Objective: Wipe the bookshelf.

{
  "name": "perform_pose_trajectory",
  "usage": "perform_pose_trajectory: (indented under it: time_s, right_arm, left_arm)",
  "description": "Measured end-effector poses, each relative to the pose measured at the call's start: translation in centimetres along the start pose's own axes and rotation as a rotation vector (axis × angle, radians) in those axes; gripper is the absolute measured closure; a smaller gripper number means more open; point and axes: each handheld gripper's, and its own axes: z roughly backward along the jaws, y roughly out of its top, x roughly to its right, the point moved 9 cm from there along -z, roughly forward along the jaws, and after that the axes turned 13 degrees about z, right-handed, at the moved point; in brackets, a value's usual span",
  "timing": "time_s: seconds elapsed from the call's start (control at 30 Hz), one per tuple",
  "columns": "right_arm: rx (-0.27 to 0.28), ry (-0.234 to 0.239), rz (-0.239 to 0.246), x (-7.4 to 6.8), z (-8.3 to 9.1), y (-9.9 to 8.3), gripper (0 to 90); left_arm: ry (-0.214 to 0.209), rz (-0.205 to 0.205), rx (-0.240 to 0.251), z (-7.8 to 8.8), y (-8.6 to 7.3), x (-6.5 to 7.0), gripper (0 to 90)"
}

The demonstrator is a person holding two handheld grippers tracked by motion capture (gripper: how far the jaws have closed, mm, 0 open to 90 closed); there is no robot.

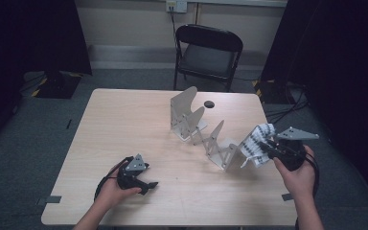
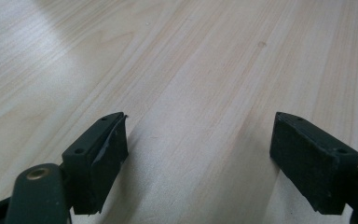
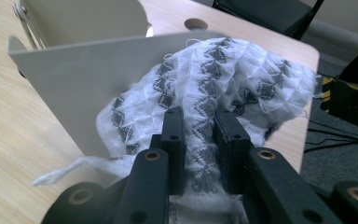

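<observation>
A white cloth with a dark grey diamond pattern (image 1: 256, 143) hangs above the table's right side, and my right gripper (image 1: 267, 148) is shut on it. In the right gripper view the two black jaws pinch a fold of the cloth (image 3: 200, 126) right in front of a pale grey panel of the folding rack (image 3: 74, 84). The rack (image 1: 199, 127) zigzags across the table's middle. My left gripper (image 1: 149, 186) rests on the table at the front left, held by a hand. Its jaws stand wide apart over bare wood, its fingertips (image 2: 100, 154) holding nothing.
The light wooden table (image 1: 124, 124) has a round cable hole (image 1: 209, 104) near its far edge. A black folding chair (image 1: 206, 52) stands behind the table. Dark curtains flank both sides, and cables lie on the grey floor at the right.
</observation>
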Motion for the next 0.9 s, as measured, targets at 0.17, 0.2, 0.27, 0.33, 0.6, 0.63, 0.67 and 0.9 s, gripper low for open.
perform_pose_trajectory:
  time_s: [0.17, 0.2, 0.27, 0.33, 0.6, 0.63, 0.67, 0.9]
  right_arm:
    - [-0.017, 0.023, -0.014, -0.7, -1.4, -1.2, 75.7]
    - [-0.023, 0.026, -0.018, -0.8, -1.6, -1.5, 75.7]
    - [-0.034, 0.035, -0.028, -1.2, -2.2, -2.2, 75.7]
    - [-0.039, 0.046, -0.039, -1.5, -2.7, -2.9, 75.8]
    - [-0.092, 0.089, -0.064, -3.5, -4.9, -6.0, 75.7]
    - [-0.099, 0.093, -0.069, -3.7, -5.2, -6.3, 75.7]
    - [-0.103, 0.097, -0.073, -3.9, -5.4, -6.7, 75.7]
    - [-0.122, 0.113, -0.095, -4.9, -6.6, -8.2, 75.5]
  left_arm:
    - [0.000, 0.000, 0.000, 0.0, 0.0, 0.0, 18.7]
    - [0.000, 0.000, 0.000, 0.0, 0.0, 0.0, 18.7]
    - [0.000, 0.000, 0.000, 0.0, 0.0, 0.0, 18.7]
    - [0.000, 0.000, 0.000, 0.0, 0.0, 0.0, 18.7]
    - [0.000, 0.000, 0.000, 0.0, 0.0, 0.0, 18.7]
    - [0.000, 0.000, 0.000, 0.0, 0.0, 0.0, 18.7]
    - [0.001, 0.000, 0.000, 0.0, 0.0, 0.0, 18.7]
    - [0.000, 0.000, 0.001, 0.0, 0.0, 0.0, 18.7]
